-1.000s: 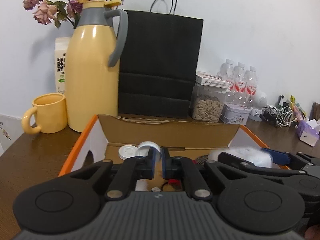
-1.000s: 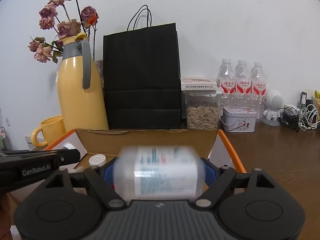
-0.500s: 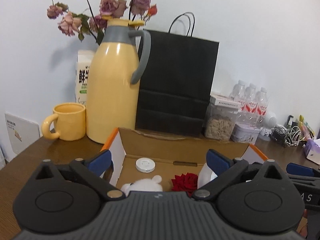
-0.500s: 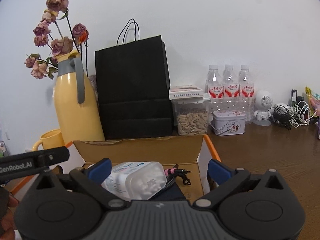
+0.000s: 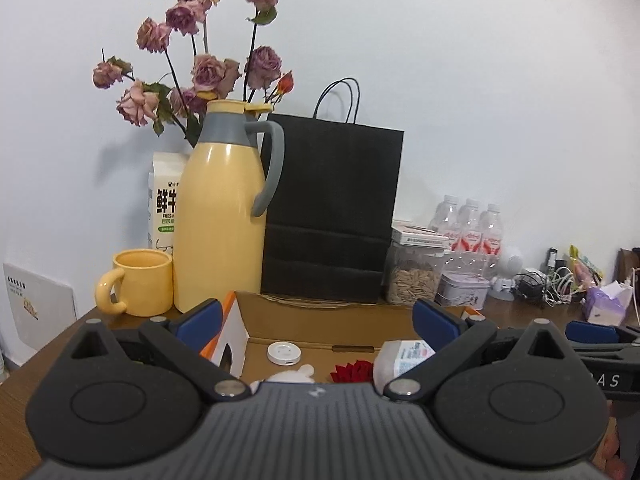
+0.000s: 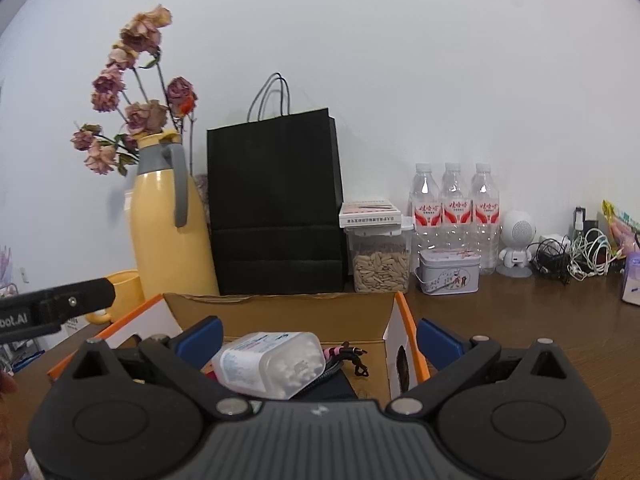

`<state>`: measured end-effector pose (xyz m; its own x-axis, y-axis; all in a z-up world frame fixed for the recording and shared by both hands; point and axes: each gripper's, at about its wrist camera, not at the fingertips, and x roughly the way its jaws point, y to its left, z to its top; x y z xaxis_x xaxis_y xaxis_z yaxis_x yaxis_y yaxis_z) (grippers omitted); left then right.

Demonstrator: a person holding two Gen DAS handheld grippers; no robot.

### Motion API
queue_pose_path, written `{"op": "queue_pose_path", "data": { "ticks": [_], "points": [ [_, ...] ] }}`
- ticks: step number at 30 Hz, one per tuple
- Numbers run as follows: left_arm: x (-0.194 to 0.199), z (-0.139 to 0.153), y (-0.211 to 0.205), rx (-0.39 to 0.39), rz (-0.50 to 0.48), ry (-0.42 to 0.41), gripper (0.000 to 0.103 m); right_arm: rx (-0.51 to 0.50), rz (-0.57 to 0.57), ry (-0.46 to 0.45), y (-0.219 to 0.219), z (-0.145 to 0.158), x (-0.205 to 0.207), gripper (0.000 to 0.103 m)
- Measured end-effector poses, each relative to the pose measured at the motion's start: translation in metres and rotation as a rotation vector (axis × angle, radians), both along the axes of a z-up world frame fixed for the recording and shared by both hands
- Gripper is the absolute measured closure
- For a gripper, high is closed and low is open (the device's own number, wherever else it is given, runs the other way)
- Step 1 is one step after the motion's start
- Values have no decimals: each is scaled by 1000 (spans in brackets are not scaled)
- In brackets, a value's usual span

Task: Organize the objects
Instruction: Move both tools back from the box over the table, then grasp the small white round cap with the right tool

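Observation:
An open cardboard box (image 5: 320, 316) (image 6: 280, 312) with orange-edged flaps sits on the brown table. Inside lie a white round puck (image 5: 284, 353), a red rose (image 5: 354, 372), a white plush piece (image 5: 292, 374) and a clear tub of cotton swabs (image 6: 272, 362) (image 5: 404, 362) resting tilted on dark items. My left gripper (image 5: 316, 324) hangs open above the box's near side, nothing between its blue pads. My right gripper (image 6: 320, 338) is open too, its pads well apart on either side of the swab tub and not touching it. The other gripper's arm (image 6: 56, 308) shows at the left.
Behind the box stand a yellow jug (image 5: 220, 216) with dried roses, a yellow mug (image 5: 138, 282), a milk carton (image 5: 164, 200), a black paper bag (image 5: 332, 216), a seed jar (image 6: 380, 256), a tin (image 6: 448, 276), water bottles (image 6: 456, 208) and tangled cables (image 6: 576, 256) at the right.
Both grippers opened wide and drew back and up from the box. The swab tub left the right gripper and now lies in the box; the left one released its small item.

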<state>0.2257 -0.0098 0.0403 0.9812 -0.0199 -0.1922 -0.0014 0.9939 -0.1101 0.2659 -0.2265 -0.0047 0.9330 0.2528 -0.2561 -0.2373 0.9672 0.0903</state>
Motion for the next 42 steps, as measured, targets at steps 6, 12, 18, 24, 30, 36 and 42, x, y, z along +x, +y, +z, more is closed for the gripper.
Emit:
{"op": "queue_pose_path", "data": {
  "ticks": [6,12,18,24,30,36,42],
  "points": [
    [-24,-9,4,26,-6,6,0,-29,41,-7,0,-4,-23,0],
    [-43,-23,6,61,-20,41,0,-56,86,24,2,-16,-45,0],
    [-60,-36,12,57,-2,86,0,-73,108,69,-1,-31,-69,0],
    [-77,-49,19,46,6,141,0,-102,141,121,1,-43,-88,0],
    [-91,-53,19,55,-8,159,0,-161,188,184,10,-53,-102,4],
    [-97,-57,20,54,-4,176,0,-149,226,262,13,-57,-107,30],
    [-95,-59,22,43,-7,200,0,-167,263,343,25,-64,-103,53]
  ]
}}
